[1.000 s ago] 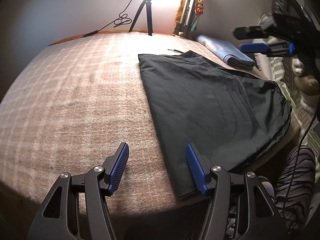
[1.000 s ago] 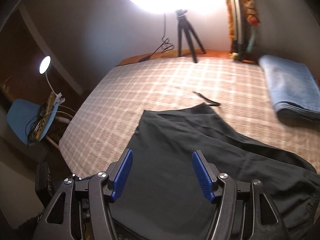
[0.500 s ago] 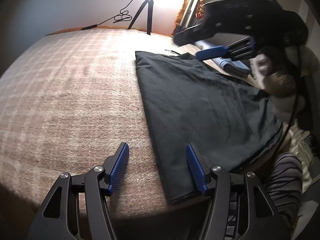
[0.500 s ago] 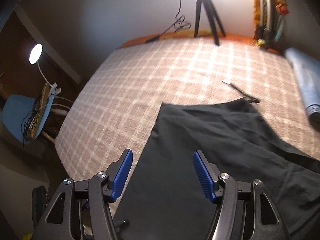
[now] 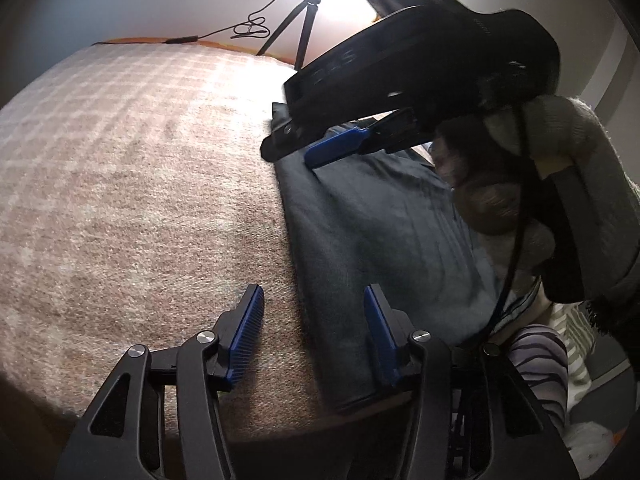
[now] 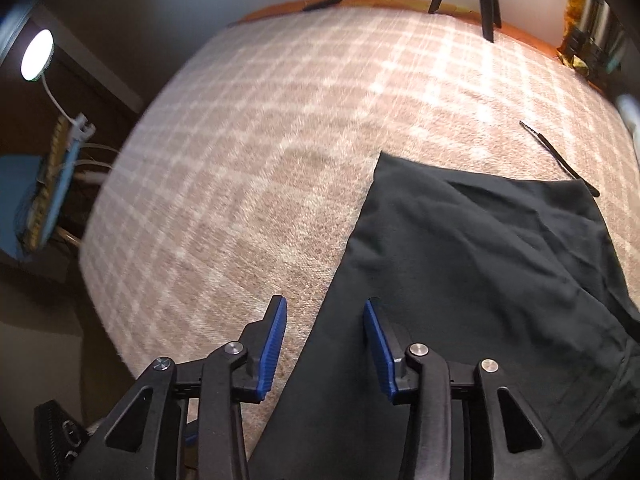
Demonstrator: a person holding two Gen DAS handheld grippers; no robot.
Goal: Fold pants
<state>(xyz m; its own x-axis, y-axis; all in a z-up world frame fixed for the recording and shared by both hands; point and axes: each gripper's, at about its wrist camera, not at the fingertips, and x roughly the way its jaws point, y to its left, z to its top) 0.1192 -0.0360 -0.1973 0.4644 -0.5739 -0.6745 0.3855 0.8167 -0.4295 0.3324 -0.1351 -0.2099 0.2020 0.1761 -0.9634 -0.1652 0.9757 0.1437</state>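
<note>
The pants [image 5: 372, 232], dark and already folded lengthwise into a long flat panel, lie on the right half of a bed covered by a pinkish plaid blanket [image 5: 140, 184], with their near end reaching the blanket's front edge.

In the left wrist view, the bare blanket fills the left side. The left gripper [image 5: 314, 336] hangs low at the near end of the pants, straddling their long left edge: its left pad is over blanket, its right pad over dark cloth. Its jaws stand about half apart and are closing, with the cloth's edge below the gap but not pinched between the pads. Farther back, a tripod [image 5: 304, 20] stands at the bed's far edge under a bright light. To the right, the right gripper [image 5: 340, 148] reaches in over the far part of the pants, carried by a person's hand [image 5: 552, 152].

In the right wrist view, a small round lamp [image 6: 37, 55] glows at the far left beside the bed. The right gripper [image 6: 325, 340] points steeply down over the same long edge of the pants, left pad over blanket, right pad over fabric. Its jaws are fairly narrow and closing, with nothing pressed between the pads. A thin dark strap [image 6: 560, 158] lies on the blanket by the far right corner of the pants.
</note>
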